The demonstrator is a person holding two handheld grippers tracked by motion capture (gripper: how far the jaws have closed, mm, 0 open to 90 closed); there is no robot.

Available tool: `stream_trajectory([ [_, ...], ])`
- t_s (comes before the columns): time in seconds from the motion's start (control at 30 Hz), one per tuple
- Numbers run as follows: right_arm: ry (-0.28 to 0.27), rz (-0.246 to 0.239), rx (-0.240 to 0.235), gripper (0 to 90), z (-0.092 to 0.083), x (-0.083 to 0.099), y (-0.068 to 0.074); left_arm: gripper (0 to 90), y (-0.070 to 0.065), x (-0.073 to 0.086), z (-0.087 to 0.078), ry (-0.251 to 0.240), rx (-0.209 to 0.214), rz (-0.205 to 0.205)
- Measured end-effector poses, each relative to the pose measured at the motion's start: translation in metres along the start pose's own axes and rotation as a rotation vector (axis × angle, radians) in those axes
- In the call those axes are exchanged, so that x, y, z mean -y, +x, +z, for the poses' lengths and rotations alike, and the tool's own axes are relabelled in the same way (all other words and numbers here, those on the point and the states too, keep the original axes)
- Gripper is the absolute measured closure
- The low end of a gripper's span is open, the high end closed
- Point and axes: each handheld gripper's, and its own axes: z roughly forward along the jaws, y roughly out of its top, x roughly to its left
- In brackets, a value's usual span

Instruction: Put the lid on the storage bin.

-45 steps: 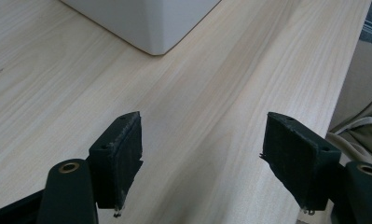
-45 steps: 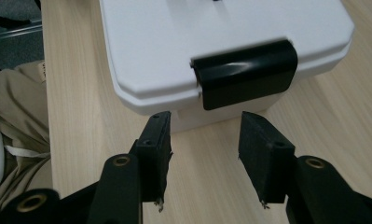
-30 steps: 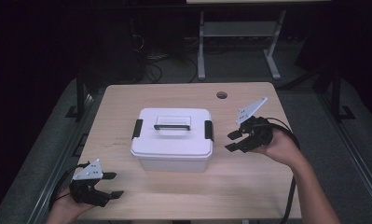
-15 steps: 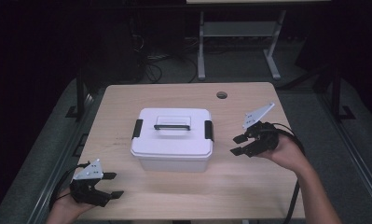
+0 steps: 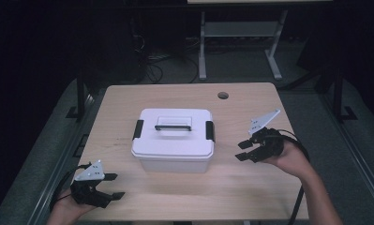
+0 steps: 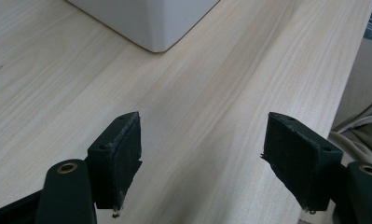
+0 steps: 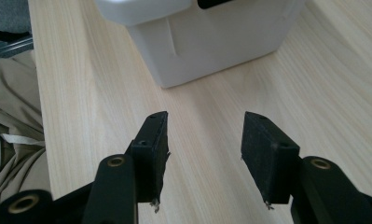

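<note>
Your right gripper (image 5: 244, 149) has drawn back rightward from the white lidded plastic box (image 5: 172, 138) sitting between your grippers, both unclenched, left gripper (image 5: 112, 185) resting at the near table edge.

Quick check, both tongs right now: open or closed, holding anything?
Left tongs: open, empty, over bare table.
Right tongs: open, empty, pointed at the white box, not touching it.

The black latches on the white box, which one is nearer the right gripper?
The latch on the box's right end, facing the right gripper. The other latch sits on the far end, toward the left gripper's side.
</note>
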Motion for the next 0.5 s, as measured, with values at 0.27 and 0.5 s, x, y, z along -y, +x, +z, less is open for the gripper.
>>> stream_trajectory([
  [0.27,-0.006,0.017,0.007,50.1,-0.001,0.01,0.0,27.4,0.0,0.0,0.0,0.002,0.001,0.001],
  [0.5,-0.008,0.034,0.004,49.9,-0.001,0.019,-0.001,27.4,0.0,0.0,0.002,0.003,0.001,-0.003],
])
